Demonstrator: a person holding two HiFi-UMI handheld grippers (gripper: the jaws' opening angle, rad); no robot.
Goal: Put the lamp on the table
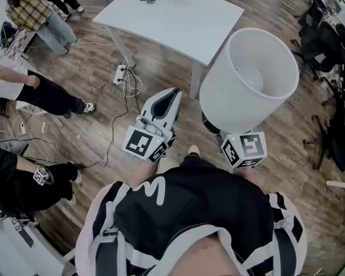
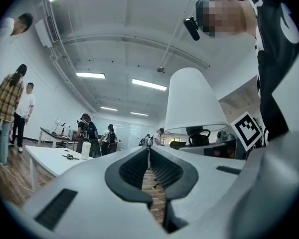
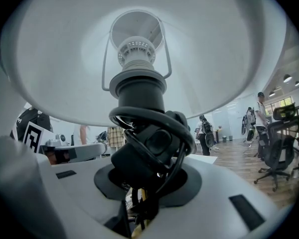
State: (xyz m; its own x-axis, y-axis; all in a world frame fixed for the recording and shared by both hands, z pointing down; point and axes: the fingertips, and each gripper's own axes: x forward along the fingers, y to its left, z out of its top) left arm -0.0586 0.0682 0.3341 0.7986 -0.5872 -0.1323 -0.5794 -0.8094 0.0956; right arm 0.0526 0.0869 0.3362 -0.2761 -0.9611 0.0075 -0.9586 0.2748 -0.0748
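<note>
The lamp (image 1: pixel 250 79), stem (image 3: pixel 139 91) clamped in right tongs (image 3: pixel 142 183), left tongs (image 2: pixel 150 158) closed empty, wants an upright carry to the bench (image 1: pixel 184 22).

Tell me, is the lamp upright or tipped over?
Upright: the lamp stands with its shade straight above the dark base, which the right gripper clamps; its top opening faces the head camera.

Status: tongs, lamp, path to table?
Right tongs shut on lamp. Left tongs shut, empty. Table ahead, lamp not on it. Power strip by table leg.
</note>
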